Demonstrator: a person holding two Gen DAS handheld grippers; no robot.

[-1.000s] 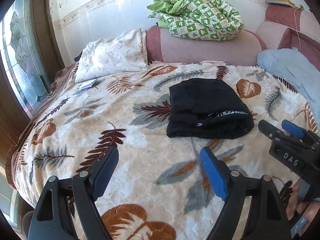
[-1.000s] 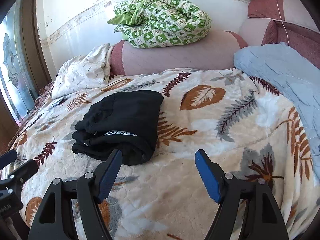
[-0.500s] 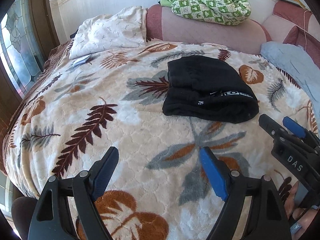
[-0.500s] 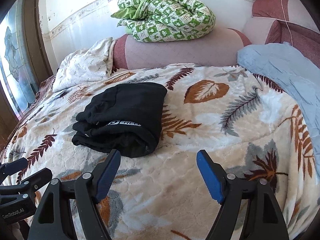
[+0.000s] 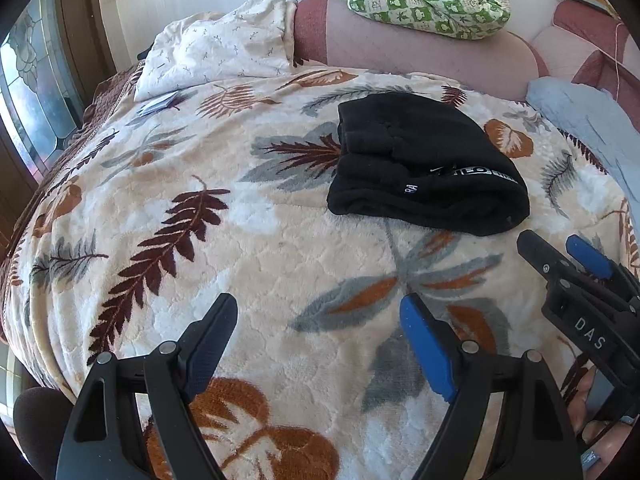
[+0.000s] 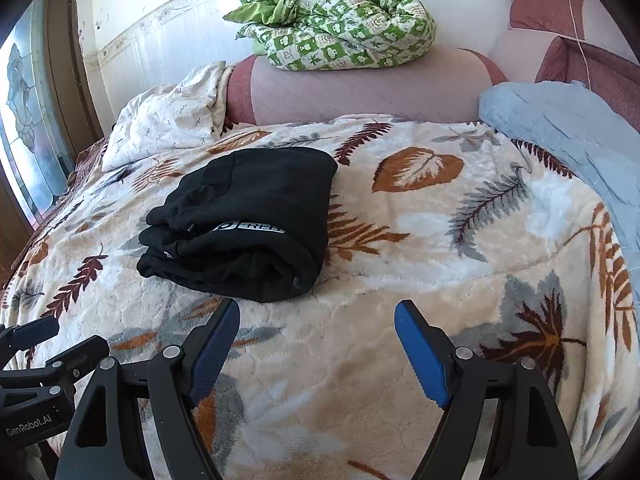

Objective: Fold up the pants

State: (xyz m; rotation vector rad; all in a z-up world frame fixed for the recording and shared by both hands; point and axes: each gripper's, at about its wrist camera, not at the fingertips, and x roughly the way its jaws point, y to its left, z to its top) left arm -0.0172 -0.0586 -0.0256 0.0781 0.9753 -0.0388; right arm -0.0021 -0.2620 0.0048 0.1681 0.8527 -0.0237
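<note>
The black pants (image 6: 244, 224) lay folded into a thick bundle on the bed, resting on a cream blanket (image 6: 400, 264) printed with brown and grey leaves; a white logo strip showed on their top layer. No container was in view. Behind the bed ran a pink padded headboard (image 6: 360, 88) with a green checked quilt (image 6: 336, 36) heaped on it, a white pillow (image 6: 168, 124) at its left end and a pale blue cover (image 6: 568, 136) on the right. A stained-glass window (image 5: 36, 112) stood at the far left. The left gripper (image 5: 316, 344) hovered over bare blanket, fingers spread and holding nothing. The right gripper (image 6: 316, 344) hung just short of the pants' near edge, fingers spread wide and empty. Nothing lay between either gripper and the pants
</note>
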